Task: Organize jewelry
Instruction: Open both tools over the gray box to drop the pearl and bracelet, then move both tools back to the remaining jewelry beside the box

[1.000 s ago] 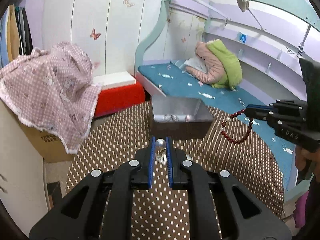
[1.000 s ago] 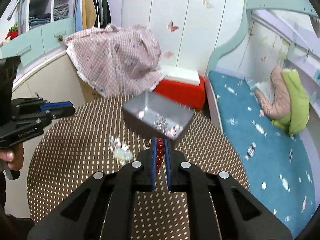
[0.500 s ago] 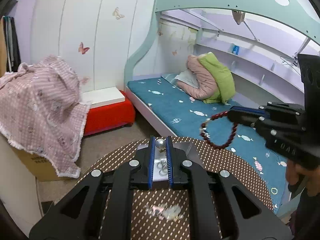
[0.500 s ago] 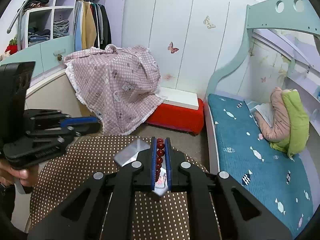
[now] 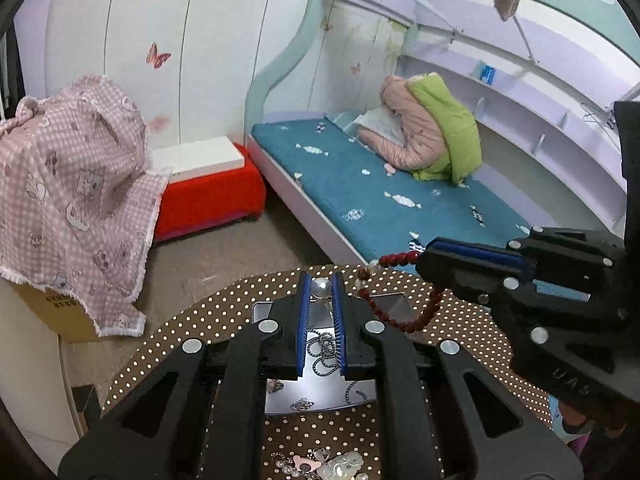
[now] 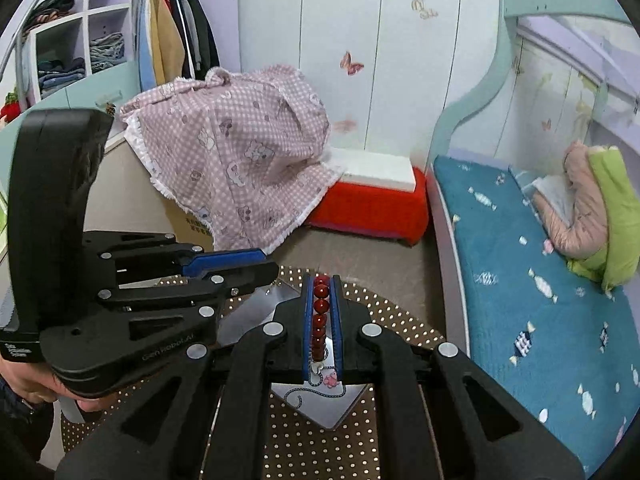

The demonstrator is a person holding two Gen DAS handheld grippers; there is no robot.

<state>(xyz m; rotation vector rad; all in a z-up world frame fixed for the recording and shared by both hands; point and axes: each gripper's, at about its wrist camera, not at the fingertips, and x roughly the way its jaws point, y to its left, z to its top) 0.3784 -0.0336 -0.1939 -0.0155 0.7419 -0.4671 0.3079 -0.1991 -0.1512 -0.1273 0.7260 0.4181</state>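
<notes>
My left gripper [image 5: 321,289] pinches a pearl [image 5: 321,287] at its fingertips, a chain [image 5: 325,347] hanging below into the tray [image 5: 320,394] on the dotted bench [image 5: 192,332]; my right gripper [image 6: 321,280] clamps red beads [image 6: 320,312] above the same tray [image 6: 316,404]; loose trinkets [image 5: 324,465] lie nearer me.

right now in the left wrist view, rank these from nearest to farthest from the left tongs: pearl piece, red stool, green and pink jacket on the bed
1. The pearl piece, clamped at the tips of the left tongs.
2. The red stool, on the floor beyond the table, to the left.
3. The green and pink jacket, far back on the bed, to the right.
</notes>
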